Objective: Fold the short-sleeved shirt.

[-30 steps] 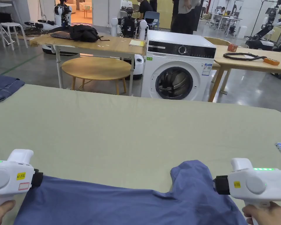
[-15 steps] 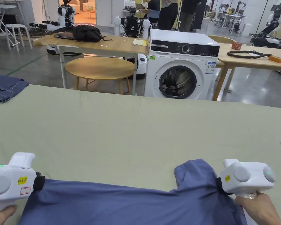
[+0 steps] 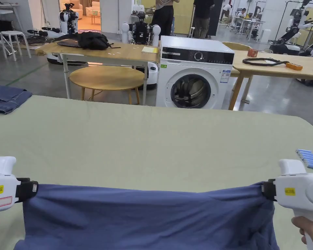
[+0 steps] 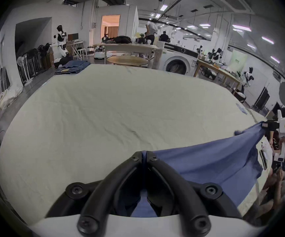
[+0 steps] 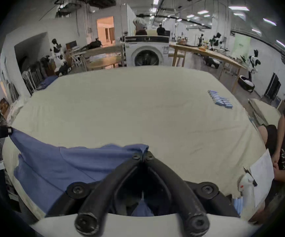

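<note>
We see the left gripper (image 3: 30,190), its black jaws pinched tight on one end of the soft blue shirt (image 3: 146,218), which stretches taut above the near edge of the wrinkled pale-green table cover (image 3: 152,143). Past the shirt's far end, the right gripper (image 3: 266,190) clamps that end; yellow stickers on both are unreadable. Blue cylinders (image 3: 310,159) lie beyond it.

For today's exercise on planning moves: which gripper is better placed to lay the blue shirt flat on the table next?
Neither alone. The left gripper and right gripper each clamp one end of the shirt's stretched edge, level, so both should probably lower together.
</note>
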The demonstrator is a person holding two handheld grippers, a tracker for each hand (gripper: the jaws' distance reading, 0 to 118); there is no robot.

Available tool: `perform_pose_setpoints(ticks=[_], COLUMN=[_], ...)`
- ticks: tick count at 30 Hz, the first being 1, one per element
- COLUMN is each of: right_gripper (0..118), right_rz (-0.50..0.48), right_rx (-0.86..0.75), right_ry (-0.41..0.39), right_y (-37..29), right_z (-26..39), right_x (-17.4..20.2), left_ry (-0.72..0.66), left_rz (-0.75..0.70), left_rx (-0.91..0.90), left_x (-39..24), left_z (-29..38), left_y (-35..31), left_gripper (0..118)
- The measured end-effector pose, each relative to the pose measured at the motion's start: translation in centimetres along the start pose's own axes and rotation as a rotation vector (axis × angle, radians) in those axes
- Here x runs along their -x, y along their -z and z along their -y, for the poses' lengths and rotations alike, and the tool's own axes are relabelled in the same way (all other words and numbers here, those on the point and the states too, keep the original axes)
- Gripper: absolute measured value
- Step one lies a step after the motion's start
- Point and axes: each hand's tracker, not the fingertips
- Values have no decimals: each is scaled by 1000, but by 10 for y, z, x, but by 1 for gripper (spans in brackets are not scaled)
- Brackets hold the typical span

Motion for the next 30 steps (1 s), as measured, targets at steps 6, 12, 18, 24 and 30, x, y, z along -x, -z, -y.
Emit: perform_pose_setpoints(ticks=[6,12,18,24,30], right_gripper=[0,0,0,0,9], right_rz=[4,37,73,107,117], right_rx=[-6,59,150,207,220], right_ry=[-2,-22,-60,-76,-89], right_y=[-97,-118,-113,-80,-57], right_z=[62,117,162,191,204], right_x=[25,16,12,-1,-8], left_ry=[-4,2,-11,11,52], left_rz=[16,11,-2,-26,-60], left_rx=[-25,8,66,149,170], left_x=[-4,-5,-5,-6,-9], left_z=[39,95,142,172,180], left_y=[-47,-65,-68,-53,-42], left_gripper=[0,0,0,0,0])
